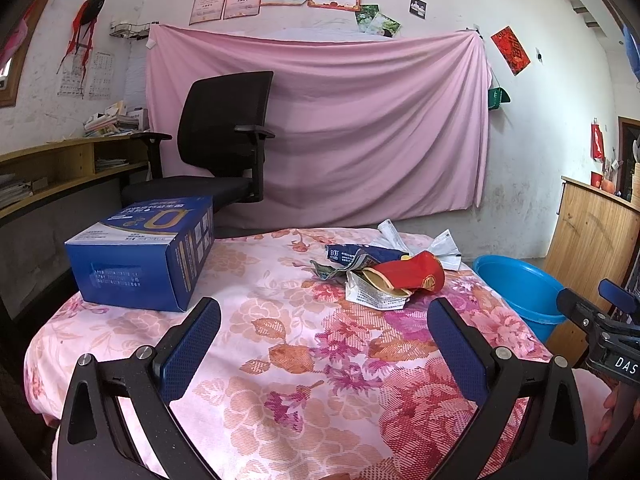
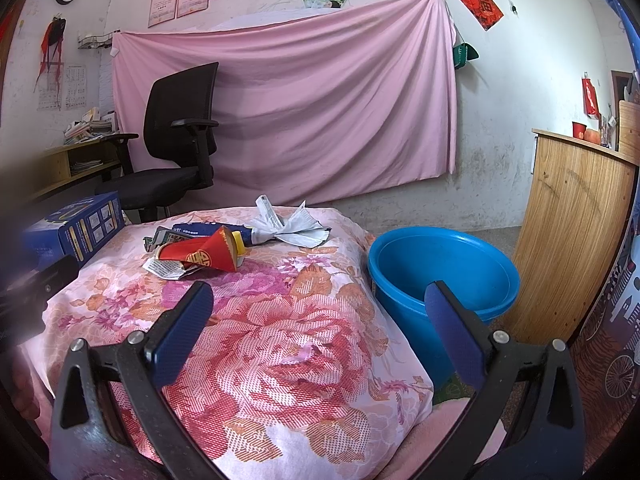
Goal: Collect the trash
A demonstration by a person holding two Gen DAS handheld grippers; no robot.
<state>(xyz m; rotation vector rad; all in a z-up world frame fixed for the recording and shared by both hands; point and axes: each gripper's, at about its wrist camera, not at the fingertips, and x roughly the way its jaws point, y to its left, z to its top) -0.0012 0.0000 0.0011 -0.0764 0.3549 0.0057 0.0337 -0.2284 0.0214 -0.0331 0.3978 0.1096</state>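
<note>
Trash pile on floral tabletop, both grippers empty.
The tabletop carries a blue box at its far left; a blue bucket stands just beside its right edge. The trash pile, a red wrapper among crumpled papers, lies near the tabletop's far edge. Left gripper and right gripper hover over the tabletop, jaws apart.

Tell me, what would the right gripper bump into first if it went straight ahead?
Probably the flowery cloth itself: the open right gripper points low across it. Skimming just above, the way looks free, between the red wrapper and the blue bucket.
</note>
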